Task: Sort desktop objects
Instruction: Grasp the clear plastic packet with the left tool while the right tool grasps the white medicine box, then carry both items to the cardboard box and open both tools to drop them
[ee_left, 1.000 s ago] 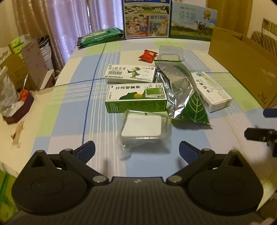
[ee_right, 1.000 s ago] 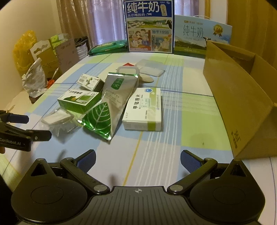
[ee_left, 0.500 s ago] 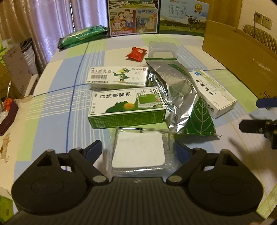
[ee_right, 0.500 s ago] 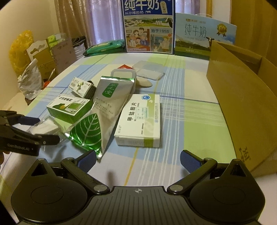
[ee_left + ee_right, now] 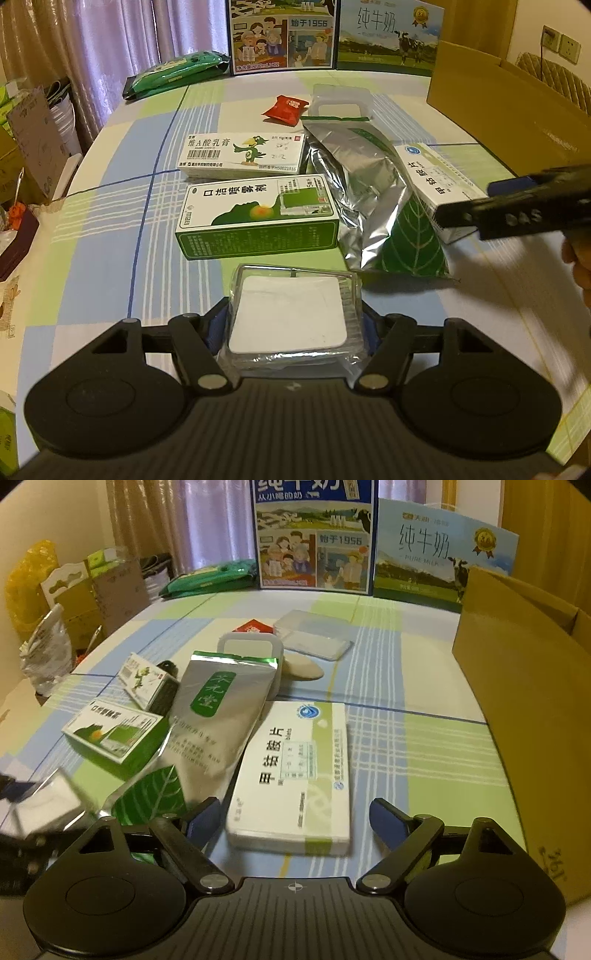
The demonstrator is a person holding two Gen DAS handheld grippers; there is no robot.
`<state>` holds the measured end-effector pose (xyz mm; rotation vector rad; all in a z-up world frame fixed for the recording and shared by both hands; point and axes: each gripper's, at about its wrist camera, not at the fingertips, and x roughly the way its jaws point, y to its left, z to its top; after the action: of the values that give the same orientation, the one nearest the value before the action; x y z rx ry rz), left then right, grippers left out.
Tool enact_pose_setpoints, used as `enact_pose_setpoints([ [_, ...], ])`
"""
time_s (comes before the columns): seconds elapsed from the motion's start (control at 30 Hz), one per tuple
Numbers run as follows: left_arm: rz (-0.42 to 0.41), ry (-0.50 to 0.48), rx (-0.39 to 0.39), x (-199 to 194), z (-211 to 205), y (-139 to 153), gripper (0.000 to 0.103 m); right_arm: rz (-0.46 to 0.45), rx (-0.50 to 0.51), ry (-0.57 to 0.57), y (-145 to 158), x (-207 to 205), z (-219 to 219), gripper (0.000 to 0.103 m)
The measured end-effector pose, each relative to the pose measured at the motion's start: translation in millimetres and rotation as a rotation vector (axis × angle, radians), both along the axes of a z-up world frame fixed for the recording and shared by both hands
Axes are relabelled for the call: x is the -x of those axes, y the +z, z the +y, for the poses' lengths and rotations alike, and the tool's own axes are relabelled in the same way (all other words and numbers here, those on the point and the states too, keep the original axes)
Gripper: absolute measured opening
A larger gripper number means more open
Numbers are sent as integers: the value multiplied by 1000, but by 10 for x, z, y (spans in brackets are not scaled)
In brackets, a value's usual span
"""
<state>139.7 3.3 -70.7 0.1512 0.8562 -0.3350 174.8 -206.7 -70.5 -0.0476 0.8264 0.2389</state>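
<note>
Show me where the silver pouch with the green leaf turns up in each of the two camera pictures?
Left wrist view: the silver pouch lies right of centre, beside the green box.
Right wrist view: the silver pouch lies left of centre, its leaf end nearest the camera.
Shared landmark: the white box alongside it.

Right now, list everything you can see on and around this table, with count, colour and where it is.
clear plastic case: 1, transparent with white insert, nearest, between the left gripper's fingers
green medicine box: 1, green and white, behind the case
white ointment box: 1, white with green bird, behind the green box
foil pouch: 1, silver with green leaf, centre
white tablet box: 1, white and pale green, between the right gripper's fingers
red packet: 1, red, far centre
cardboard box: 1, brown, right edge
milk cartons: 2, blue, far edge
left gripper: 1, black, closed on the case
right gripper: 1, black, open
</note>
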Motion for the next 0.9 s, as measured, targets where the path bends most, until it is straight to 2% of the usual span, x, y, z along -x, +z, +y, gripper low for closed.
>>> enact_pose_setpoints([
  [0.17, -7, 0, 0, -31, -20, -13, 67, 23, 7, -26, -55, -192, 13, 82],
  [0.3, -10, -1, -6, -62, -40, -29, 69, 43, 10, -26, -104, -275, 5, 69],
  [0.4, -6, 0, -16, -76, -57, -46, 69, 41, 19, -16, -97, -251, -10, 68],
  [0.5, -4, 13, -17, -49, -64, -33, 63, 20, 41, -7, -55, -131, -23, 68],
  [0.73, 10, 19, -10, 168, -152, 32, 62, 15, 11, -48, 85, 374, -244, 68],
  [0.9, 6, 2, 17, 419, -287, 182, 62, -18, -2, -61, 304, 731, -388, 68],
])
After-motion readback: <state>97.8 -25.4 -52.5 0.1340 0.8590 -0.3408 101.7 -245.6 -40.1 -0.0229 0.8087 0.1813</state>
